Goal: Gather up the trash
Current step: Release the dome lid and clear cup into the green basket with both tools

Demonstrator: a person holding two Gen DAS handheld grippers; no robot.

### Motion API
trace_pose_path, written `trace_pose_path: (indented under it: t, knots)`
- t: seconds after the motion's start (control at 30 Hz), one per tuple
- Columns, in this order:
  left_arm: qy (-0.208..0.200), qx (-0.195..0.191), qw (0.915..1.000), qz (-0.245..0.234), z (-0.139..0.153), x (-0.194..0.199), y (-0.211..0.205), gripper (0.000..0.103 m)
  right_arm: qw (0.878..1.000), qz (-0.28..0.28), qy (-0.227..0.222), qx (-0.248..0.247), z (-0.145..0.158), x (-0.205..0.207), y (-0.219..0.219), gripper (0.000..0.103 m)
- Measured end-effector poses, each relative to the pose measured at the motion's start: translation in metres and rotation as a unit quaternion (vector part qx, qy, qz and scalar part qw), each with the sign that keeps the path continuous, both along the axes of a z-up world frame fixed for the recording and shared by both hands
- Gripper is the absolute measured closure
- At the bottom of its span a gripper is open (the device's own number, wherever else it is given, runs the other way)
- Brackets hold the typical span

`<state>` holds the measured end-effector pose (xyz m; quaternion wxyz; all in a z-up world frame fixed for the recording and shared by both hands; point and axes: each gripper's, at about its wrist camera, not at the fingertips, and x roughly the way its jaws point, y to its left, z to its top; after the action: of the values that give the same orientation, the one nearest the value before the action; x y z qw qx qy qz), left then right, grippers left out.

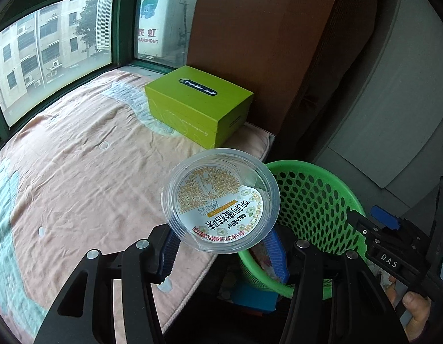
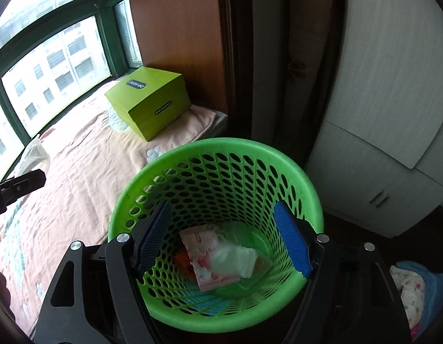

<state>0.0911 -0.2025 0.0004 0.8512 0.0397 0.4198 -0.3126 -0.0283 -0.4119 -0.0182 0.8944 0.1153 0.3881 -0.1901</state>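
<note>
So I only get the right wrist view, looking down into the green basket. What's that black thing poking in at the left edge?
Observer: That is the left gripper. Its jaws are clamped on a clear cup.
Operator: Anything in the cup?
Observer: I cannot tell. A round printed label fills most of it, lifted along one edge.
Operator: Is it over the basket yet?
Observer: Not quite. It hangs at the edge of the bed, just beside the rim of the basket.
</note>
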Motion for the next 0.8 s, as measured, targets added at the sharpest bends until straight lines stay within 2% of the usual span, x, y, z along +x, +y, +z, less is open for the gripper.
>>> trace_pose_path:
  t: [0.47,0.8]
  knots:
    - [0.014,0.010,0.9991,-0.038,-0.004,-0.012,-0.039,0.051,1.000,-0.019,-0.020,-0.005,0.013,-0.031,-0.011,0.021]
    - [0.027,0.014,0.9973,-0.067,-0.013,-0.021,-0.062,0.051,0.999,-0.028,-0.025,-0.002,0.013,-0.042,-0.017,0.020]
